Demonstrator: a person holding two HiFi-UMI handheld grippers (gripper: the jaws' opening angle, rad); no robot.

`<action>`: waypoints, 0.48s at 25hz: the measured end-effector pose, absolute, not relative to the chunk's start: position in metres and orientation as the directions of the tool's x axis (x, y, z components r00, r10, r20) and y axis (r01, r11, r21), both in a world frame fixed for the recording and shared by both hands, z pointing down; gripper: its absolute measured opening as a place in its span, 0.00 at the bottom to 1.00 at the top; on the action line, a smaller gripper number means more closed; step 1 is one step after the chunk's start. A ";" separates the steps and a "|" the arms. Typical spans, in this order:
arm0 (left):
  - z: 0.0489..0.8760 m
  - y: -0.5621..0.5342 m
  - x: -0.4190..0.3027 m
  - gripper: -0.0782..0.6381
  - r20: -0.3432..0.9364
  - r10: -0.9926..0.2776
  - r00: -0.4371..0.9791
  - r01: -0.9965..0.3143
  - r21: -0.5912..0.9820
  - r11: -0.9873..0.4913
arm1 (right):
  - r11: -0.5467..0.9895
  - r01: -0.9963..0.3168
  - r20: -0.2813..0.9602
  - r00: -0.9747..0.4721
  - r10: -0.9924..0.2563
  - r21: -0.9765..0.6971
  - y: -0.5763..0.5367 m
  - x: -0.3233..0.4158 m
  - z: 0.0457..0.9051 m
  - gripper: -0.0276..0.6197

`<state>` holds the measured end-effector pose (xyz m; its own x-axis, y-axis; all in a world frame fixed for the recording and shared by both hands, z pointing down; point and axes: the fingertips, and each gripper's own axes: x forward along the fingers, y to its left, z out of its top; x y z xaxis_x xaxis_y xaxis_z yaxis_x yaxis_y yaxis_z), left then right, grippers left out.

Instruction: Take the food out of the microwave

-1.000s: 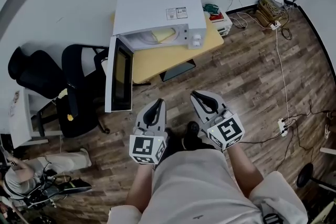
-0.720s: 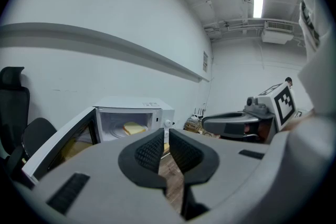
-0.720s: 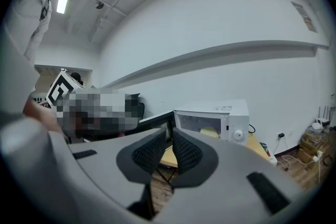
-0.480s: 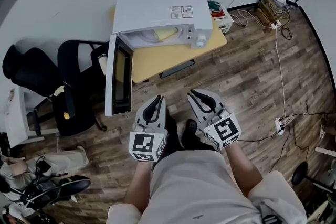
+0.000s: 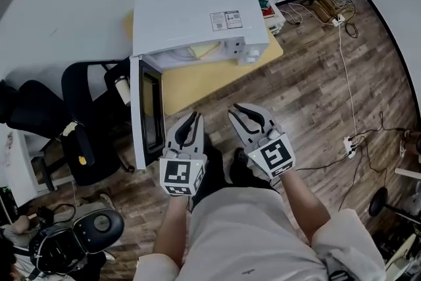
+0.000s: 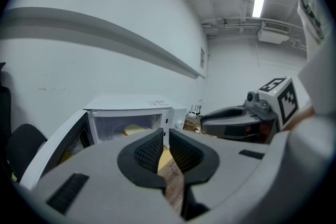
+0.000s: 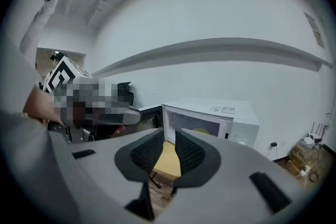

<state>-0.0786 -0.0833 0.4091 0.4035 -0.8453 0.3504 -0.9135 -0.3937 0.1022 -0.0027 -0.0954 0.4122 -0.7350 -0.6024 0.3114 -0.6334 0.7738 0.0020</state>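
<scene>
Held the left gripper (image 5: 192,118) and the right gripper (image 5: 242,108) side by side, low in front of the body and above the wooden floor (image 5: 309,89), aimed slightly downward toward the microwave (image 5: 197,13). Judged this a carrying posture for an approach, not yet a reach. Carried the left jaws only a narrow slit apart, with nothing between the pads (image 6: 149,152). Had just been opening the right jaws, parted a little wider than the left, likewise with nothing between them; probably done early so as to arrive ready for the food (image 5: 202,49). Touched nothing with either tool.

Further out, saw the yellow table (image 5: 204,79) just ahead of the fingertips in the head view, bearing the microwave at its back, close against the wall. Found the door (image 5: 146,108) swung fully out to the left and standing edge-on beside the left gripper, clearing a straight way into the cavity from the front.

Located the food, a pale yellow item, inside that cavity near the middle, untouched. Could not tell whether on a plate or dish.

Beyond, noted black chairs (image 5: 92,115) at the left and a tangle of cables (image 5: 329,6) by the wall at the right, off the likely line of approach.
</scene>
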 end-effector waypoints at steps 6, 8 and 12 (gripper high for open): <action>0.428 -0.113 -0.087 0.13 0.370 -0.820 0.437 -0.896 0.098 -0.433 | 0.759 -0.642 0.354 -0.688 -0.634 0.110 -0.131 -0.011 0.433 0.17; 0.438 -0.122 -0.089 0.12 0.387 -0.806 0.448 -0.889 0.100 -0.446 | 0.752 -0.642 0.372 -0.667 -0.645 0.153 -0.144 -0.014 0.443 0.18; 0.455 -0.139 -0.090 0.13 0.407 -0.780 0.474 -0.874 0.110 -0.474 | 0.737 -0.635 0.412 -0.621 -0.666 0.232 -0.166 -0.021 0.466 0.19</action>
<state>-0.0901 -0.1393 0.4545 0.4744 -0.7804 0.4074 -0.8737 -0.4739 0.1096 -0.0207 -0.1657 0.4665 -0.6214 -0.6661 0.4124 -0.6353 0.7365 0.2323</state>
